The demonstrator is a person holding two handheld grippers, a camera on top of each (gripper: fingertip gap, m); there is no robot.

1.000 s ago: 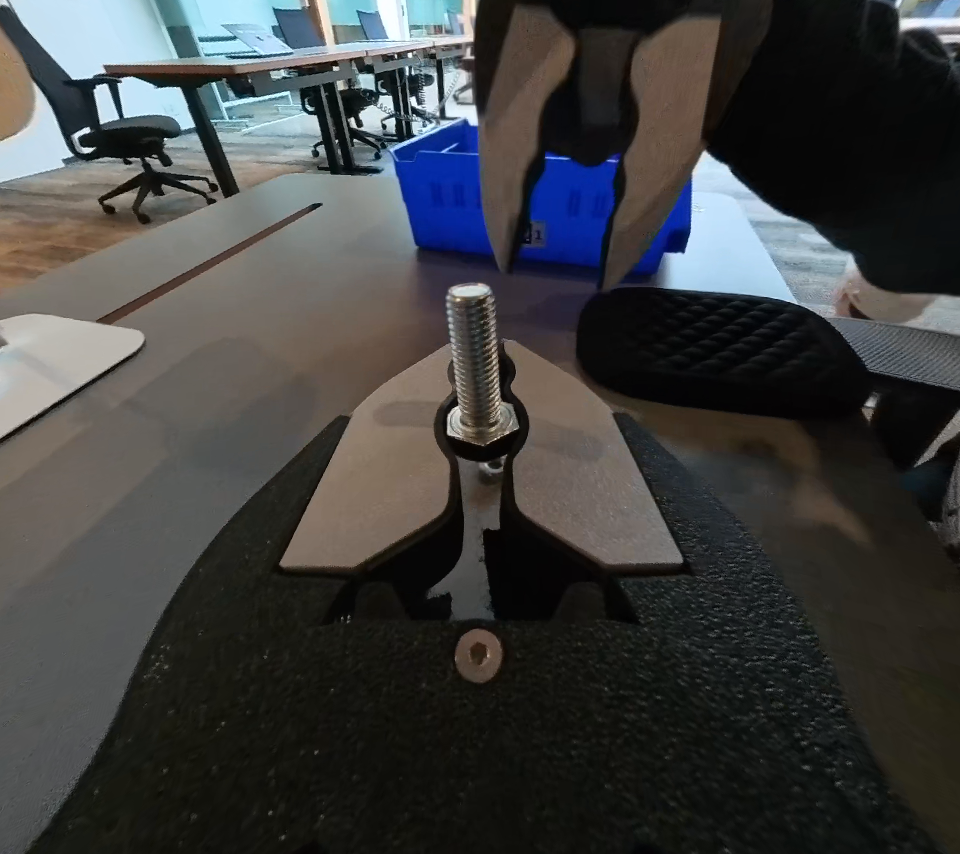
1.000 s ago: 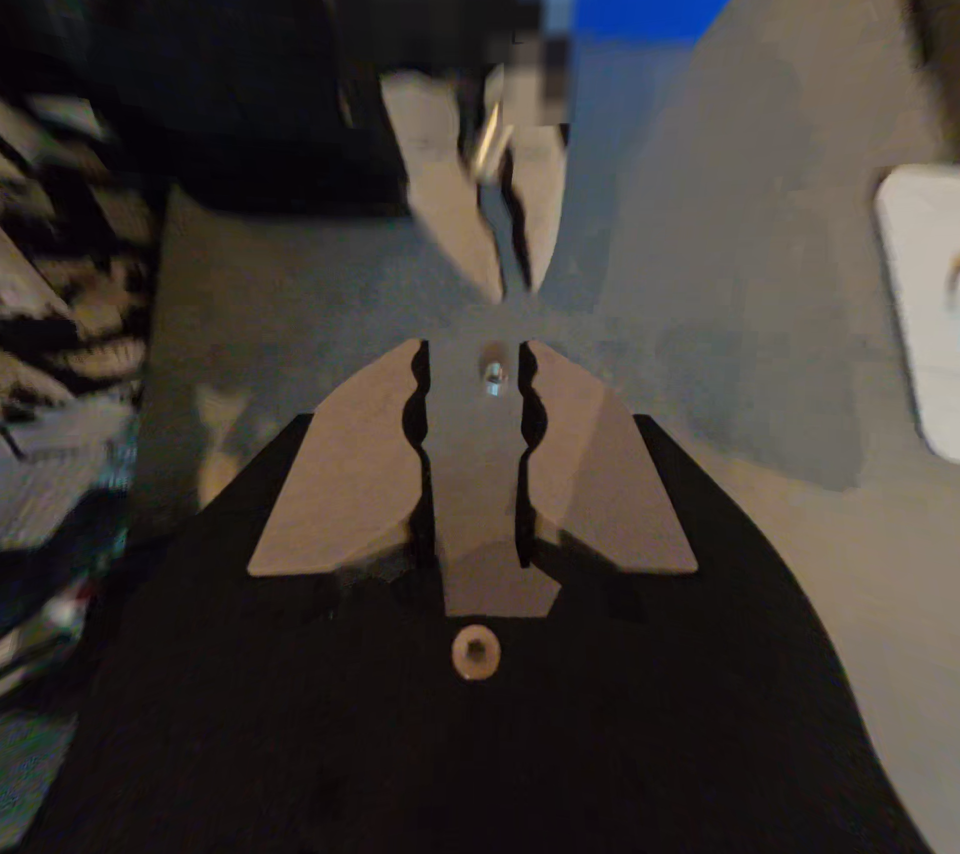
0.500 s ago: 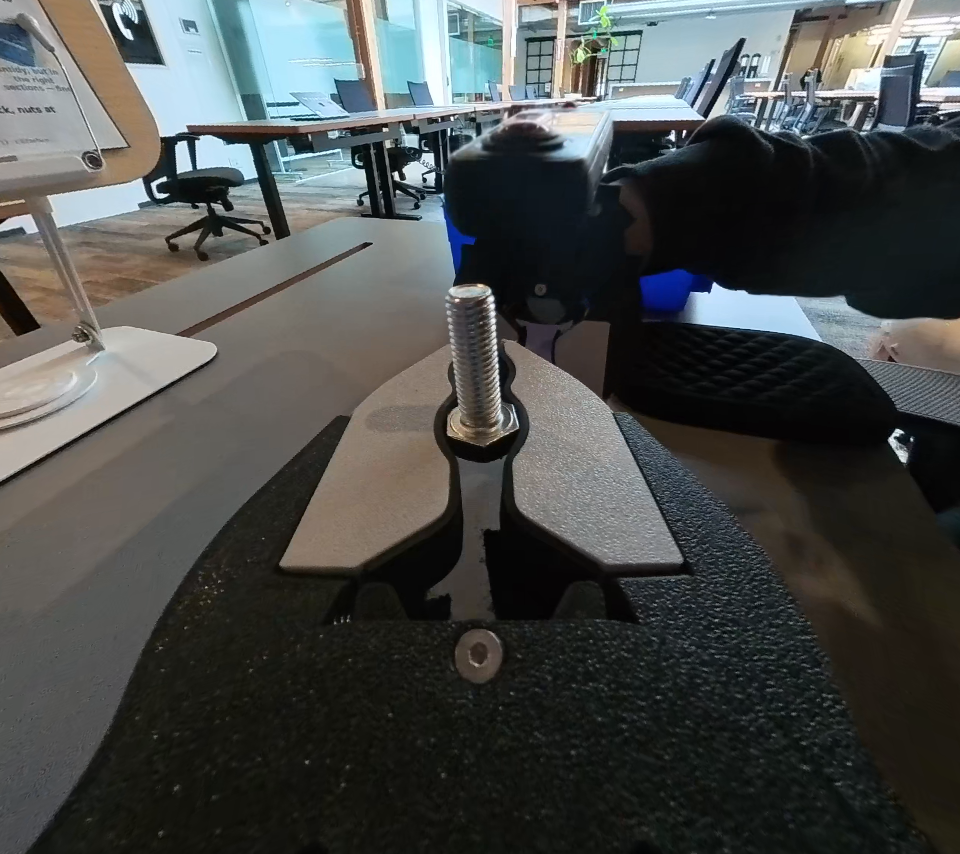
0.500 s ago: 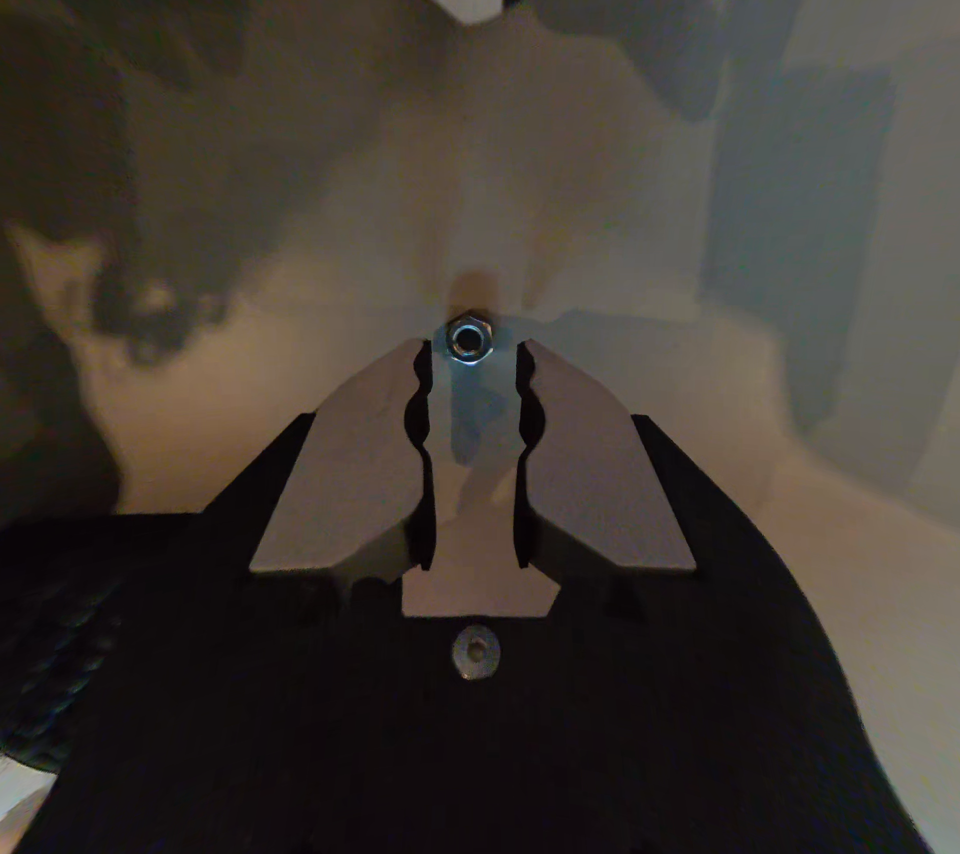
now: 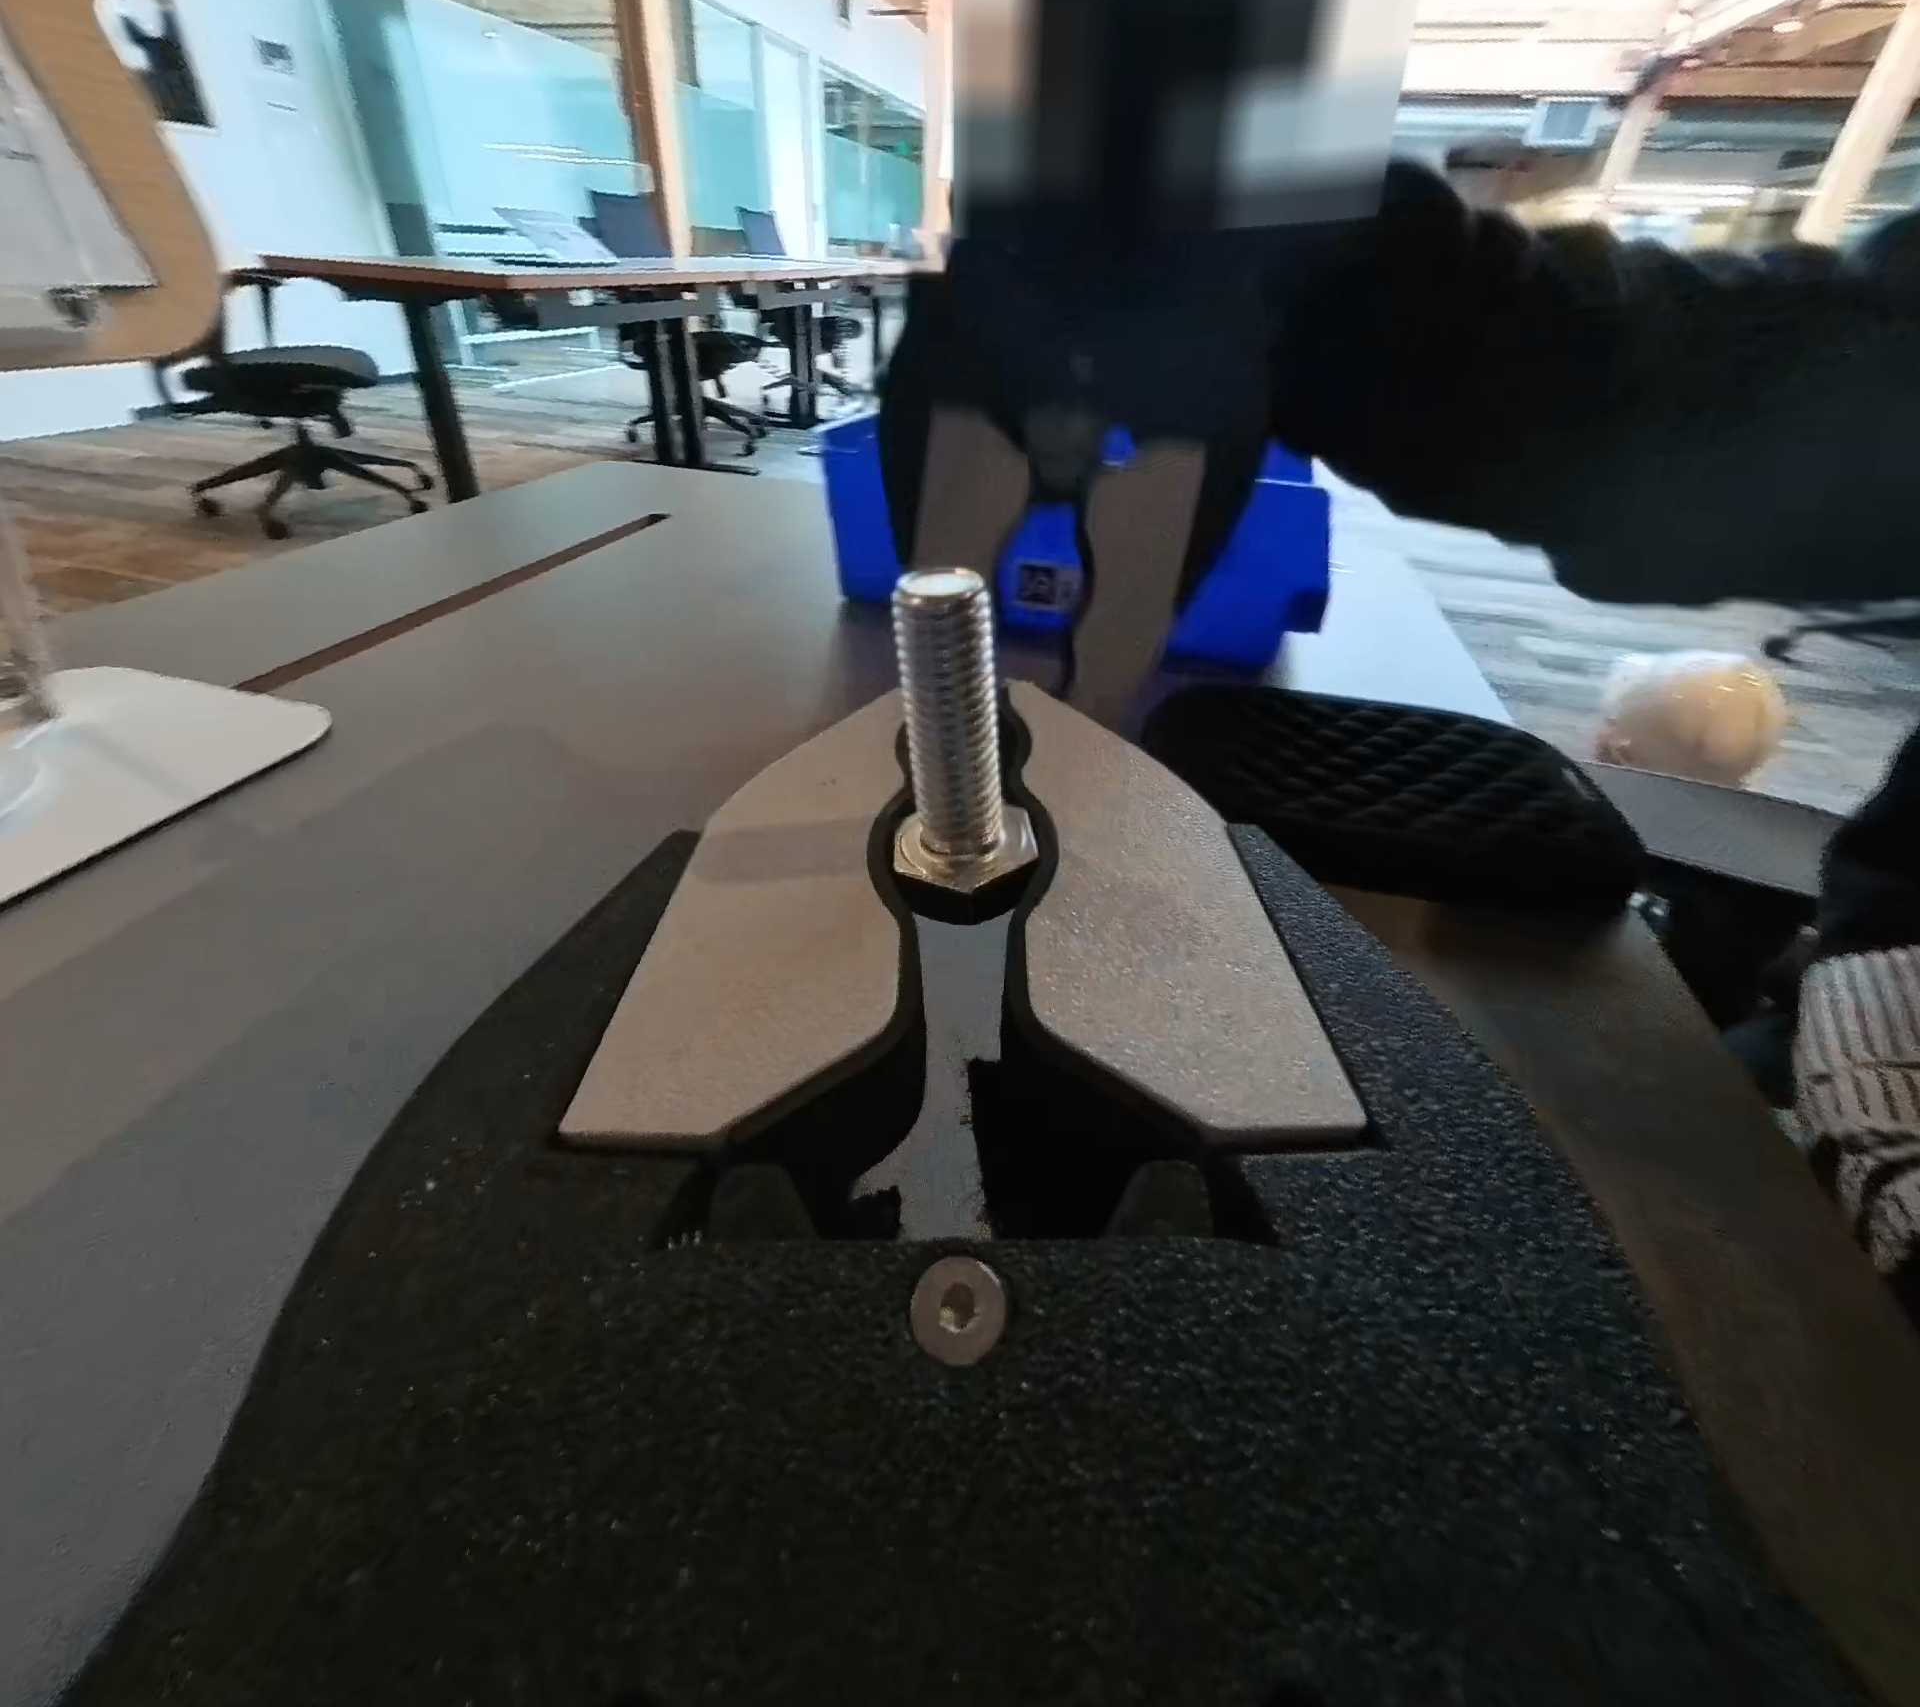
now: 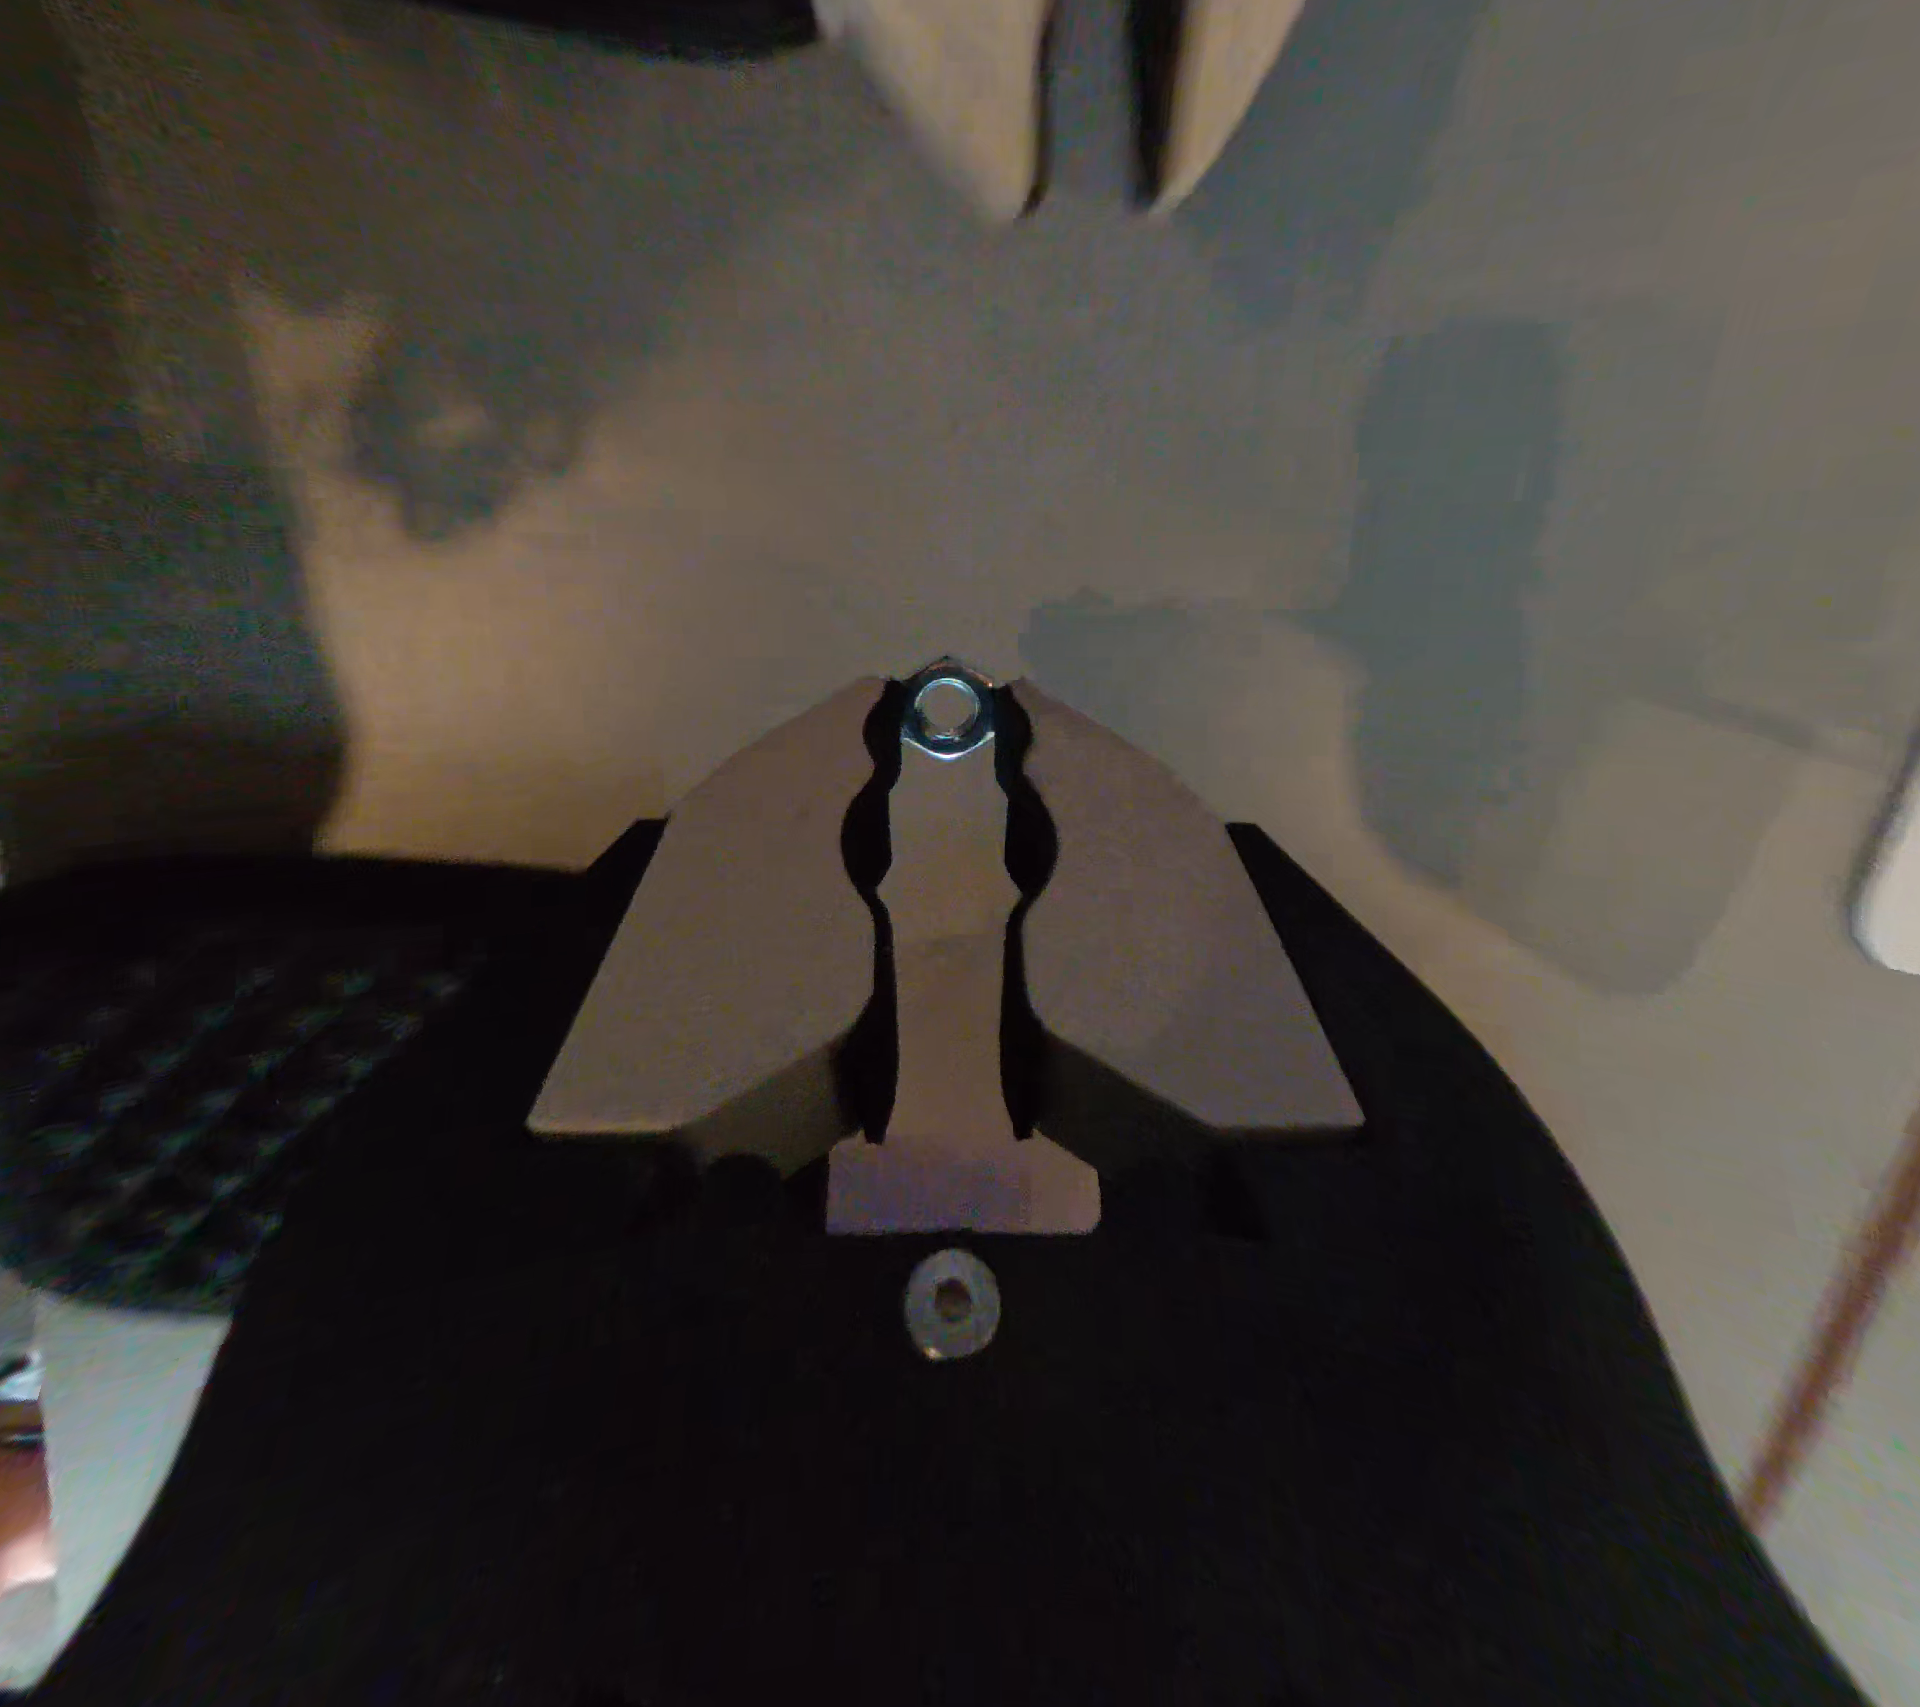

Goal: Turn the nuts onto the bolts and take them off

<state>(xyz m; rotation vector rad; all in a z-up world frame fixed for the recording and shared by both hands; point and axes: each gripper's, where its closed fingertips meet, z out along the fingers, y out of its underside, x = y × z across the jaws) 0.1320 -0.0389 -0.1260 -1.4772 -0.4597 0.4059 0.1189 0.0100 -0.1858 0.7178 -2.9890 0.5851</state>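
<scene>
Office desks and chairs fill the background behind the dark table (image 5: pixel 436 784) I'm working on. My left claw (image 5: pixel 961 868) is clamped on the hex head of a bolt (image 5: pixel 948 727), threads pointing straight up, so the open end is free to take a nut. My right claw (image 6: pixel 948 722) pinches a small nut (image 6: pixel 945 717) at the very tips of its fingers, flat, with the hole facing my camera; as I read it, that grip keeps the hole clear for the bolt end. In the left view the right claw hangs tips-down just behind and above the bolt, not yet over it. Nothing is threaded yet, so I judge the job is at its start. Farther out sit a blue bin (image 5: pixel 1262 587), a black quilted pad (image 5: pixel 1382 784) and a white stand base (image 5: pixel 156 753).
</scene>
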